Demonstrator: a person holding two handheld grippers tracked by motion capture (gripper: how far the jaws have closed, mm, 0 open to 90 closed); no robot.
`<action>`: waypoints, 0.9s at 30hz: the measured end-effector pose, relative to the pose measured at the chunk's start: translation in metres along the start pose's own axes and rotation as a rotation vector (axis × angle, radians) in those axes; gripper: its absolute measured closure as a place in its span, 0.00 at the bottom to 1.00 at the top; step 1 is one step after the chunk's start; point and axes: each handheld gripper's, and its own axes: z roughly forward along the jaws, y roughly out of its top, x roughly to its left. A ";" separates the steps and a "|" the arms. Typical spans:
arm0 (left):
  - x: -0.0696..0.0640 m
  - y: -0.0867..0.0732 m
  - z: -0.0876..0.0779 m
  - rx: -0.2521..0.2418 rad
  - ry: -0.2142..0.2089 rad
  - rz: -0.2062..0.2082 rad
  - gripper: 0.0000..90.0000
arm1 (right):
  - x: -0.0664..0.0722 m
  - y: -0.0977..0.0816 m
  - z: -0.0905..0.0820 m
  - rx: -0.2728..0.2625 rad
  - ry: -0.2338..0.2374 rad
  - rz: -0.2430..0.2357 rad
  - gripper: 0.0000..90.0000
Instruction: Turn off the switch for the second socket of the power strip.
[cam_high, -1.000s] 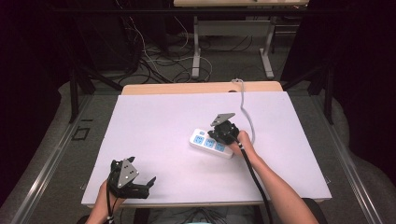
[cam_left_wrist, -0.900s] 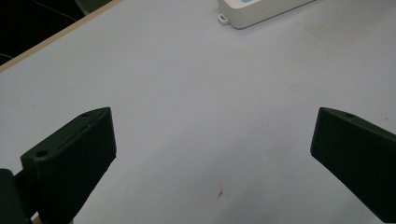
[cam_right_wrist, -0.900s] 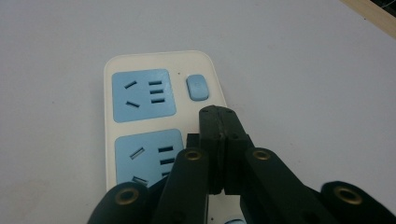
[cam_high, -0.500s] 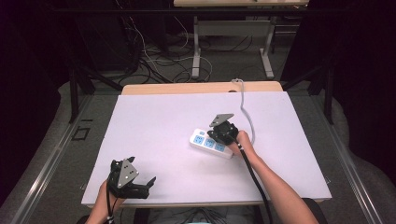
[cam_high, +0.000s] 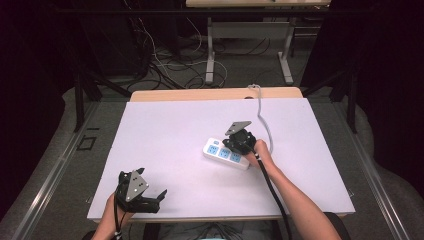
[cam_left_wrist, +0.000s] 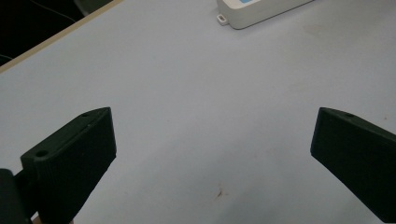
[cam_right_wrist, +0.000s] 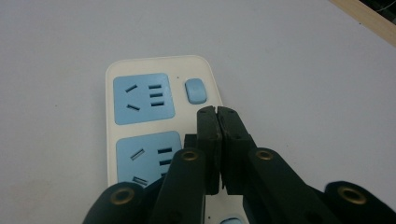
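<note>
Blue switch (cam_right_wrist: 195, 90) on the power strip (cam_high: 226, 154) sits just beyond my right gripper (cam_right_wrist: 217, 111), jaws pressed together to poke it, while my left gripper (cam_left_wrist: 212, 140) waits spread near me.

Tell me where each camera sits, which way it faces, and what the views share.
High view: above the person's side, looking forward and down on the white table; both forearms enter from below, left hand-held gripper near the front edge, right hand-held gripper over the power strip.
Left gripper view: on the left hand-held gripper, looking across the table between its open jaws; power strip at top.
Right gripper view: on the right hand-held gripper, looking down its shut jaws at the power strip, near a blue switch.
Shared: the power strip.
</note>
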 end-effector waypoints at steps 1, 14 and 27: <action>0.000 0.000 0.000 0.000 -0.001 0.000 0.00 | 0.001 0.000 0.000 -0.010 -0.004 0.018 0.97; 0.000 -0.001 0.000 -0.001 -0.010 -0.010 0.00 | -0.008 0.006 -0.013 -0.056 0.027 0.056 0.58; 0.000 -0.001 -0.001 -0.003 -0.007 -0.018 0.00 | -0.008 0.008 -0.020 -0.025 0.078 0.083 0.00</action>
